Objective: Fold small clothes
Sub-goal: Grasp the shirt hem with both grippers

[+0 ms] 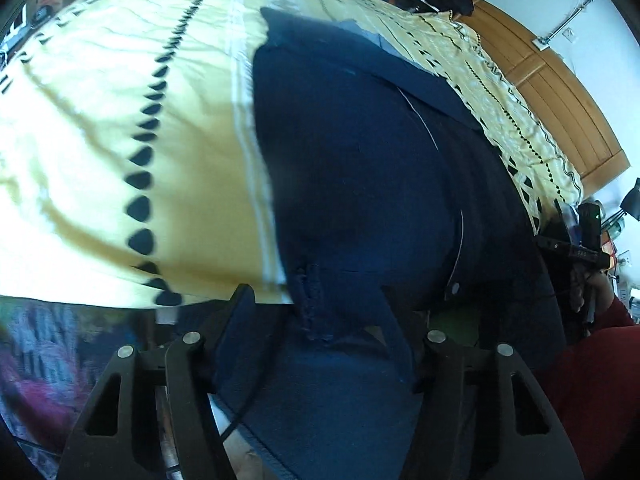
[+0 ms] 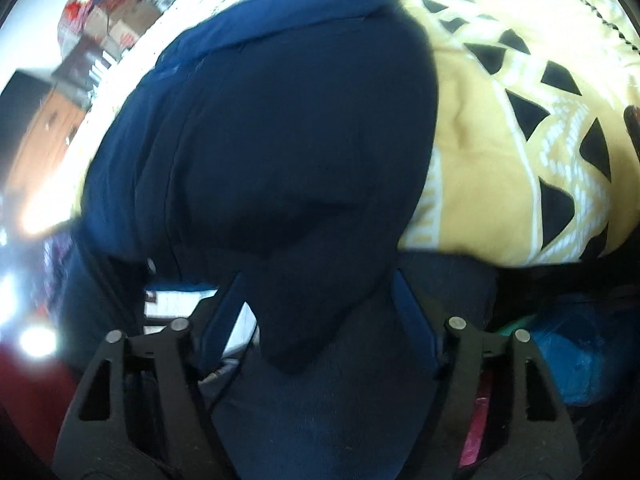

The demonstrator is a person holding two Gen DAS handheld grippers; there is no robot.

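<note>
You are working over a bed covered by a yellow bedspread [image 1: 120,128] patterned with black triangles and white bands; a dark navy garment [image 1: 352,168] lies spread directly on it, its near edge hanging over the bed's side.

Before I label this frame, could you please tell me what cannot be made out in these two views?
- Left claw grip: the navy garment drapes between the fingers, hiding any pinch.
- Right claw grip: the garment covers the gap likewise.
- Garment type: blurred, its near end cut off by both views' bottom edges.
- Bedspread beneath: hidden by the garment.
</note>
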